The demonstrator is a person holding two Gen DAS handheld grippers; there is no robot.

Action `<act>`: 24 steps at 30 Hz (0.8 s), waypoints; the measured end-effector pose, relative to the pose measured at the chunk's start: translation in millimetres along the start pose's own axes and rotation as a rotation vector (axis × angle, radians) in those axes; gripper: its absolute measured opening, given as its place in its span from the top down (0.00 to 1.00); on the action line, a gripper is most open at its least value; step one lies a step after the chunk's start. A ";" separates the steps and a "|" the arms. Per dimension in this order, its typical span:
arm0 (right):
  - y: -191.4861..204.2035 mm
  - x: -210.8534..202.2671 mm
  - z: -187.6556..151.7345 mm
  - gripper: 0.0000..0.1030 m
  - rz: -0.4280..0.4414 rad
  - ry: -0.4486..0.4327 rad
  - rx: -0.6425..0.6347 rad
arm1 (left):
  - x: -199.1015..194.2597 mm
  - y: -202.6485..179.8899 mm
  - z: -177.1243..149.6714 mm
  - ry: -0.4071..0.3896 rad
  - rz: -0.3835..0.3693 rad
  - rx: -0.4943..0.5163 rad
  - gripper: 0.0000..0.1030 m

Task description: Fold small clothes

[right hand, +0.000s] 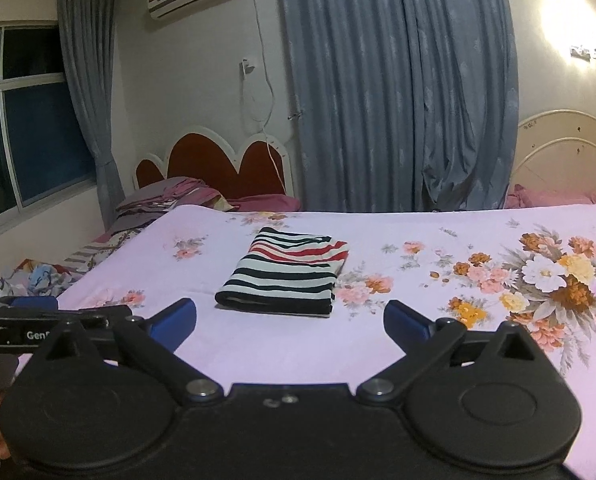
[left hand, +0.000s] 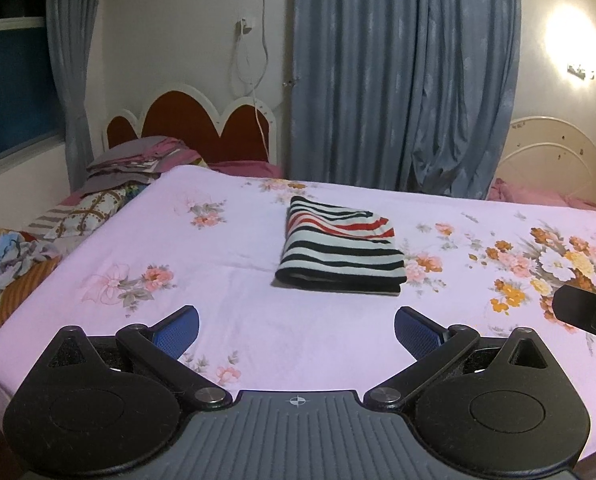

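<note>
Two views, left wrist first. Left tool point(left hand: 296, 330) hangs over the near part of the bed point(left hand: 98, 240), jaws wide, nothing between the blue pads point(left hand: 178, 334). Folded striped garment point(left hand: 339, 250) lies flat mid-bed, well ahead of the tool, apart from it. Bare floral sheet all round it; bed's left edge runs past a clothes pile point(left hand: 10, 256), far edge meets the curtain point(left hand: 397, 80). Garment's long axis runs roughly away from the camera, thick folded edge nearest, red stripes at the far end. Right tool's tip point(left hand: 585, 312) shows at the right border.

Right wrist view: right tool point(right hand: 290, 322) spread wide, empty, over the near sheet. Garment point(right hand: 286, 272) ahead, slightly left, long axis leaning away to the right. Open sheet to the right. Left tool point(right hand: 38, 320) just beside, lower left.
</note>
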State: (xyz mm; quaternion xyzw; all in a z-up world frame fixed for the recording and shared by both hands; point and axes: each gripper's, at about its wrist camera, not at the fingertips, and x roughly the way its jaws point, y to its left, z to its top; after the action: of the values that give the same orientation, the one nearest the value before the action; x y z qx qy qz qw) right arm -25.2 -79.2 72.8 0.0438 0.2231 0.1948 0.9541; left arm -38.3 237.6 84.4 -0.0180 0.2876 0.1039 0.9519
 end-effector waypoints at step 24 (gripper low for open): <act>2.8 -0.6 -0.4 0.02 -0.010 0.000 0.010 | 1.1 3.8 1.6 0.002 0.002 0.004 0.00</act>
State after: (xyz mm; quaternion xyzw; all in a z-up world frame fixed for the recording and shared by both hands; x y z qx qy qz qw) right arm -26.9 -76.9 73.2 0.0471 0.2245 0.1889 0.9548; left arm -37.3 241.6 85.3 -0.0160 0.2887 0.1044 0.9516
